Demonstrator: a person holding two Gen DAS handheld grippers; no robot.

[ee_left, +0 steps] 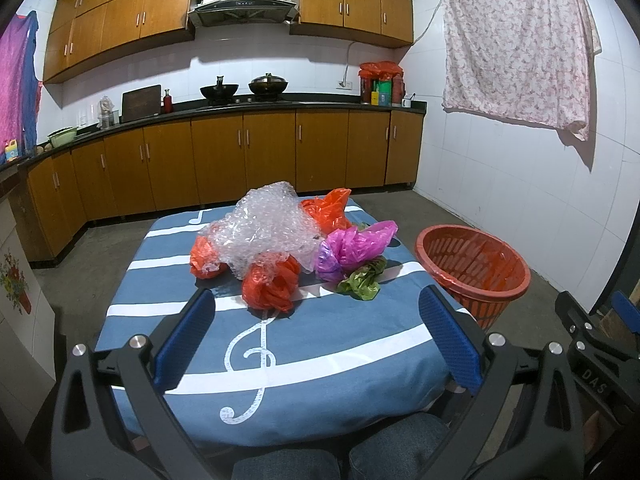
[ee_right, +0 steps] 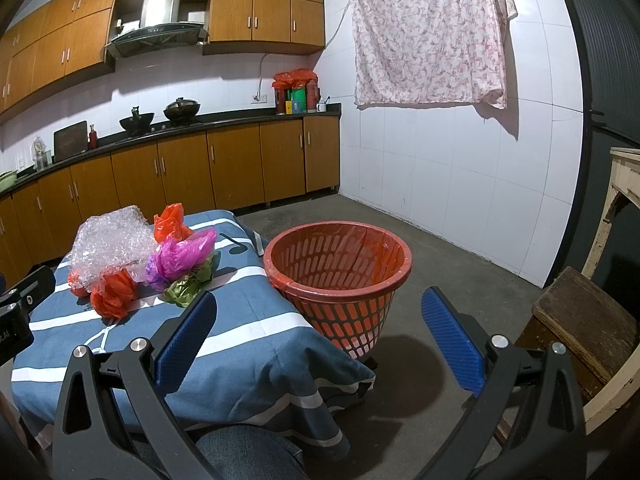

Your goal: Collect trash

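Note:
A pile of trash lies on a table with a blue striped cloth [ee_left: 320, 360]: clear bubble wrap [ee_left: 264, 228], an orange-red bag ball [ee_left: 270, 286] at the front, another orange bag [ee_left: 204, 260] at the left, an orange bag [ee_left: 328, 208] behind, a pink-purple bag [ee_left: 352, 248] and a green wrapper [ee_left: 362, 280]. A red slotted basket [ee_left: 476, 268] with an orange liner stands on the floor right of the table. My left gripper [ee_left: 316, 308] is open and empty, short of the pile. My right gripper [ee_right: 318, 312] is open and empty, before the basket [ee_right: 338, 272].
Wooden kitchen cabinets and a counter [ee_left: 240, 108] with woks run along the back wall. A floral cloth [ee_left: 516, 44] hangs on the right wall. A wooden stool [ee_right: 580, 320] stands at the right. The person's knees [ee_left: 340, 452] are at the table's near edge.

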